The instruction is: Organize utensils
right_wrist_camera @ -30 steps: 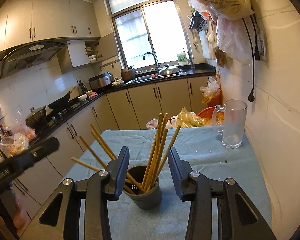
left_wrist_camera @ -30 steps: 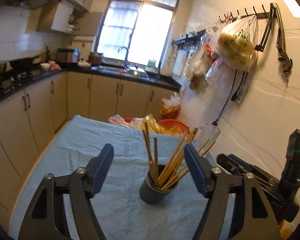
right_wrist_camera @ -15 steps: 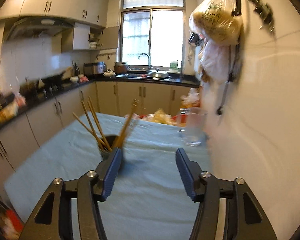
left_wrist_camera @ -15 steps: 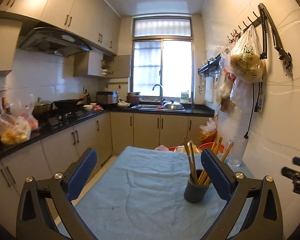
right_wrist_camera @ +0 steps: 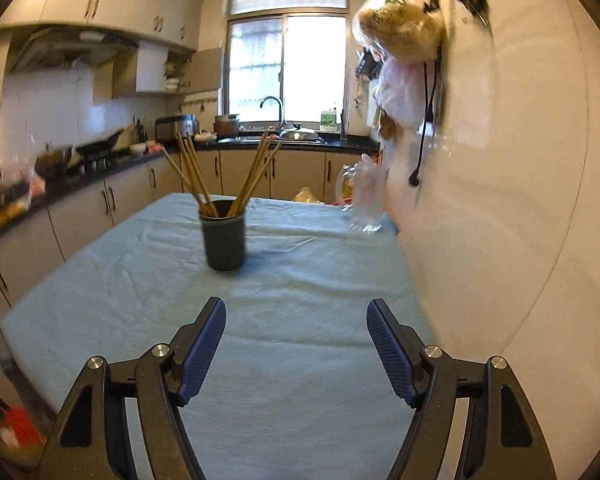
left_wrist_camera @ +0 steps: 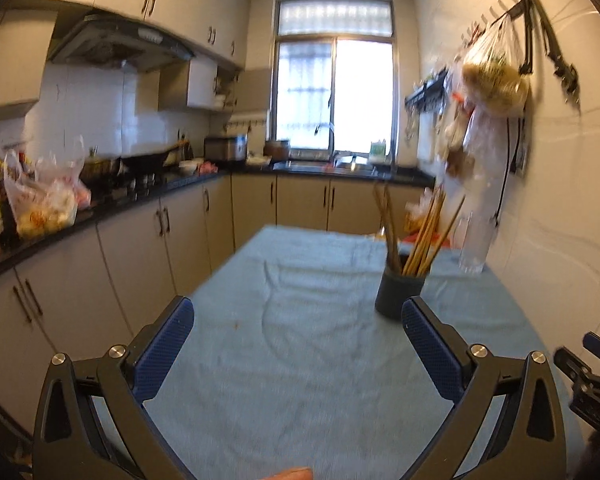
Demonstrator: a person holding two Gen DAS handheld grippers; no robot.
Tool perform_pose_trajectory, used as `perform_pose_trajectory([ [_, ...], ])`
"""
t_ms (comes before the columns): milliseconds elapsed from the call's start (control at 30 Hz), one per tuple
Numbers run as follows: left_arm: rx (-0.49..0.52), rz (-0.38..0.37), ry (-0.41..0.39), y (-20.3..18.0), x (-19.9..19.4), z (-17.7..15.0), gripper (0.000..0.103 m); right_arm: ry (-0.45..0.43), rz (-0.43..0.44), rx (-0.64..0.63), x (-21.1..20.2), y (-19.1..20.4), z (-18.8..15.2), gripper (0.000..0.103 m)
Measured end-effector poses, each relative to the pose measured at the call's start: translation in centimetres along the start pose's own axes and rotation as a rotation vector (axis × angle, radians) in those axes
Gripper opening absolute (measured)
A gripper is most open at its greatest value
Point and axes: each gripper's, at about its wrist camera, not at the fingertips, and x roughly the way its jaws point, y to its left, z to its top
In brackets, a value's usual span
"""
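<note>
A dark grey cup stands upright on the blue-cloth table and holds several wooden chopsticks that fan outward. It also shows in the right wrist view, with the chopsticks split into two bunches. My left gripper is open and empty, low over the table, with the cup just beyond its right finger. My right gripper is open and empty, well short of the cup. Part of the right gripper shows at the left wrist view's right edge.
A clear glass mug stands at the table's far right by the white wall. Plastic bags hang from wall hooks above it. Kitchen cabinets and a counter run along the left, close to the table's left edge.
Both grippers have pulled back from the cup, which looked close and between the fingers a second ago and now stands farther off. The right gripper's jaws have spread wider. The cup stayed on the table.
</note>
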Motion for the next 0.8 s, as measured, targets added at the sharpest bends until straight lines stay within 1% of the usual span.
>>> perform_pose_trajectory([
  [100,0.018,-0.002,0.051,-0.2,0.4,-1.5,0.103,0.008,0.017,0.093,0.8,0.8,-0.8,0.077],
  [167,0.045,0.001,0.068,-0.6,0.5,-2.4,0.103,0.006,0.03,0.121,0.8,1.2,-0.8,0.077],
  [367,0.077,-0.03,0.122,-1.5,1.5,-3.8,0.103,-0.023,-0.01,0.132,-0.1,2.4,-1.1,0.081],
  [500,0.083,-0.041,0.146,-1.8,2.1,-4.3,0.103,-0.025,-0.028,0.172,-0.1,2.1,-1.4,0.081],
  [633,0.083,-0.045,0.172,-2.0,2.7,-4.8,0.103,-0.033,-0.072,0.176,0.0,2.0,-1.5,0.082],
  [800,0.084,-0.053,0.197,-2.1,3.4,-5.0,0.103,-0.02,-0.088,0.187,0.5,1.9,-1.9,0.083],
])
